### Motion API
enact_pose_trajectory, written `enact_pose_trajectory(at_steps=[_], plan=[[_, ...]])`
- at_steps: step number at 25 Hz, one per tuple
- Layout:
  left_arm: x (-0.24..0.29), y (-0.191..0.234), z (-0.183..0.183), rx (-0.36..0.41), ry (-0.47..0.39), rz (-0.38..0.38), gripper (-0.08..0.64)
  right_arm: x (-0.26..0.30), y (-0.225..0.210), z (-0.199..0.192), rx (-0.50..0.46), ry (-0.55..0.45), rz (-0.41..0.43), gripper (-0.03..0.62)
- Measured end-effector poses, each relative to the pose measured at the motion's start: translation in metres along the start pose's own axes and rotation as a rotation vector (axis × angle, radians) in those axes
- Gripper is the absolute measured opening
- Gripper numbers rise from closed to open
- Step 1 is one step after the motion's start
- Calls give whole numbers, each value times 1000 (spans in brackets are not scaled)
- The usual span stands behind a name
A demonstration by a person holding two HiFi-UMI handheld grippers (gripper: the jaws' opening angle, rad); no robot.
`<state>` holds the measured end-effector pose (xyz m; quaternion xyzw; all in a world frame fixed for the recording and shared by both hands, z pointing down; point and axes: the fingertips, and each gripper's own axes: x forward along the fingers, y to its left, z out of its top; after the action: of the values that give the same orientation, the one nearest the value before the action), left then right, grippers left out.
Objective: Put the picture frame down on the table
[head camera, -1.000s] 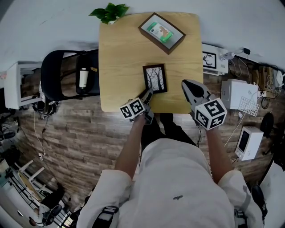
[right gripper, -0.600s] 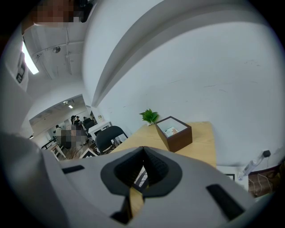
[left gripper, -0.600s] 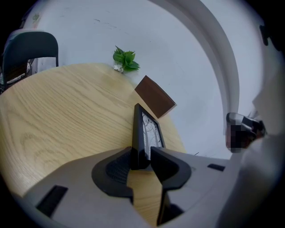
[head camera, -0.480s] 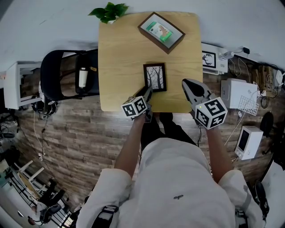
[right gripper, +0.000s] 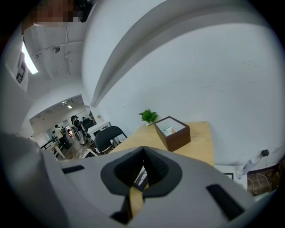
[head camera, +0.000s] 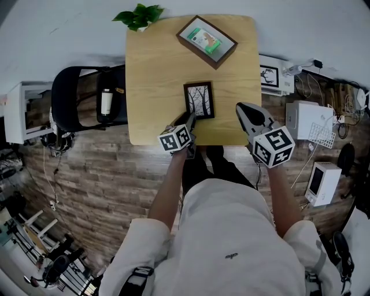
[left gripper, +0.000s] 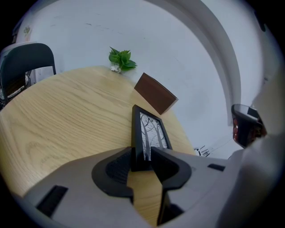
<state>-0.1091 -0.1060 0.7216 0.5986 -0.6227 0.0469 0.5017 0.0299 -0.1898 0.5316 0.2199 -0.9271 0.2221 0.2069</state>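
The black picture frame [head camera: 199, 100] with a tree print lies face up on the wooden table [head camera: 156, 75], near the front edge. My left gripper [head camera: 188, 120] reaches its lower left corner. In the left gripper view the frame's [left gripper: 151, 129] near end sits between the left gripper's [left gripper: 141, 153] pads with hardly any gap. These jaws have just been opening. My right gripper [head camera: 245, 110] hovers right of the frame, over the table's front right corner, shut on nothing. Its fingertips meet in the right gripper view [right gripper: 143, 151], and the frame [right gripper: 140, 177] shows below them.
A brown open box [head camera: 206, 41] stands at the table's far right and a small green plant [head camera: 140, 15] at the far left corner. A black chair [head camera: 72, 95] is left of the table. White devices and cables [head camera: 309, 121] crowd the floor on the right.
My left gripper has rolled a little, its marker cube turning, while staying at the frame's corner. The frame and the right gripper keep their places.
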Motion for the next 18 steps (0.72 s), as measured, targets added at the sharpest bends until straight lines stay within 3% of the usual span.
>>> enact_pose_trajectory(at_steps=[8, 18], plan=[[-5, 3, 1, 30, -6, 39, 117, -6, 0, 1, -2, -7, 4, -2], [-26, -12, 10, 72, -20, 33, 117, -12, 8, 11, 3, -50, 21, -2]])
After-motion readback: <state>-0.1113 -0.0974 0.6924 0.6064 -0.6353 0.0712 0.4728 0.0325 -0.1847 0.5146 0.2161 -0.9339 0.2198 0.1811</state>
